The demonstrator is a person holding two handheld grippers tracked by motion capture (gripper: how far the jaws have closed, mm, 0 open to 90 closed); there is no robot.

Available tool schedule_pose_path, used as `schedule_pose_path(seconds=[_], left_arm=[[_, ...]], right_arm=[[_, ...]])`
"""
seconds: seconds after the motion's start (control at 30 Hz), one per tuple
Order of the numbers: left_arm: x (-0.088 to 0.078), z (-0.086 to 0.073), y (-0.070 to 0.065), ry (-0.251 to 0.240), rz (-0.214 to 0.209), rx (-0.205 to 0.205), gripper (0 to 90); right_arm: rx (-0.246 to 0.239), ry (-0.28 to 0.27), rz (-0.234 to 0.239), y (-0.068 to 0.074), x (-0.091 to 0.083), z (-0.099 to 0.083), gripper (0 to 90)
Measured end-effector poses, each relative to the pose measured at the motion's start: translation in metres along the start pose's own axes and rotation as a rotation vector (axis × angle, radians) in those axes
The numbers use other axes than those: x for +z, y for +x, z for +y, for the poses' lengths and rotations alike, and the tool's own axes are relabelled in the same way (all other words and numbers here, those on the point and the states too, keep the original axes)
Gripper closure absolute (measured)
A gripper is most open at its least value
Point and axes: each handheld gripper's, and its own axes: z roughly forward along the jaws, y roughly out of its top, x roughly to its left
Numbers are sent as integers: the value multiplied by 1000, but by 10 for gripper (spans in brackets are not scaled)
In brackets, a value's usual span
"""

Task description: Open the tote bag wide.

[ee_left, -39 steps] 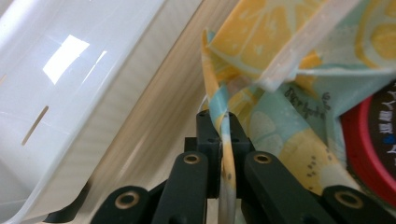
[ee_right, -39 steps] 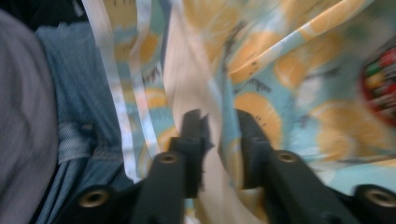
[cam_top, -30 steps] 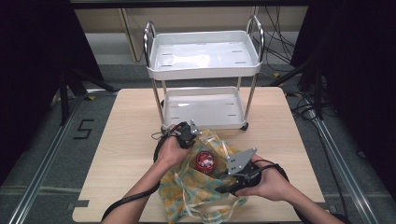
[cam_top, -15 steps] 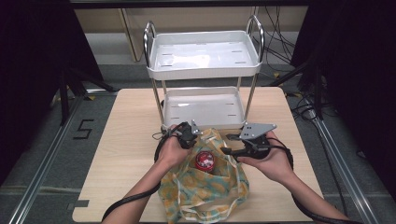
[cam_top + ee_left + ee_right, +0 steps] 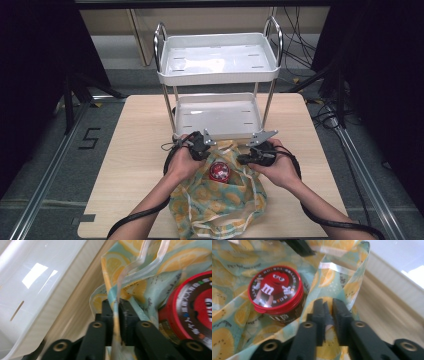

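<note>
A lemon-print bag (image 5: 220,205) lies on the wooden table (image 5: 135,150), its mouth facing the cart. In the mouth sits a round tub with a red lid (image 5: 219,171). My left gripper (image 5: 205,152) holds the bag's far left rim; in the left gripper view its jaws (image 5: 115,302) pinch the clear-edged fabric (image 5: 130,272) and have just been opening a little, with the tub (image 5: 192,312) to the right. My right gripper (image 5: 241,159) is at the far right rim. Its jaws (image 5: 327,303) have just closed on the fabric (image 5: 337,280) beside the tub (image 5: 275,290).
A two-tier white cart (image 5: 217,77) stands on the table right behind the bag, its lower tray (image 5: 217,131) close to both grippers. Bare tabletop lies to the left and right of the bag. Cables trail from both hands toward the front edge.
My right gripper has moved from the bag's near right side up to its far right rim, and its jaws have closed on the fabric. The left hand has stayed put.
</note>
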Motion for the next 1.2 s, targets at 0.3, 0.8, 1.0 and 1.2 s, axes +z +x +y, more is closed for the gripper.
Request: schedule_pose_path(seconds=[0.3,0.8,1.0,1.2], left_arm=[[-36,-2,-4,-87,-29,-17,472],[-43,-32,-49,189,-121,242,450],[-30,-39,-54,232,-86,227,503],[-30,-42,-45,231,-80,208,771]], right_arm=[[32,3,-19,-1,9,-2,896],[40,7,-22,2,13,-3,894],[32,22,-45,1,14,-4,893],[36,21,-23,0,13,-6,895]])
